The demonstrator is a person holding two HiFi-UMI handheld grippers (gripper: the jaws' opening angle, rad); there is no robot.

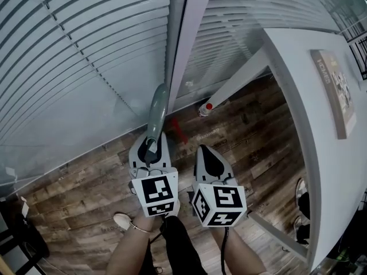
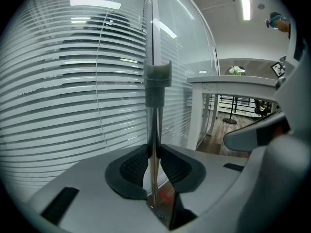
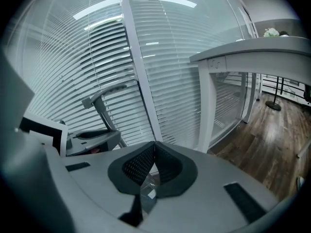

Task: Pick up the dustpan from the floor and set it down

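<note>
The dustpan's long handle is a thin metal rod (image 2: 154, 144) with a grey grip (image 1: 157, 111) at its top end. My left gripper (image 1: 150, 146) is shut on the rod, which stands upright between the black pads (image 2: 133, 168). The grey grip (image 2: 158, 84) rises above the jaws in front of the window blinds. The pan itself is hidden below the gripper. My right gripper (image 1: 211, 159) hangs just right of the left one, shut with nothing between its pads (image 3: 141, 165). In the right gripper view the left gripper and handle (image 3: 104, 98) show at the left.
A glass wall with white blinds (image 1: 86, 56) stands right ahead. A white table (image 1: 321, 119) with a magazine (image 1: 335, 90) runs along the right, its leg (image 1: 241, 76) near the wall. Wood floor (image 1: 246, 136) lies below; shoes (image 1: 302, 189) sit under the table's edge.
</note>
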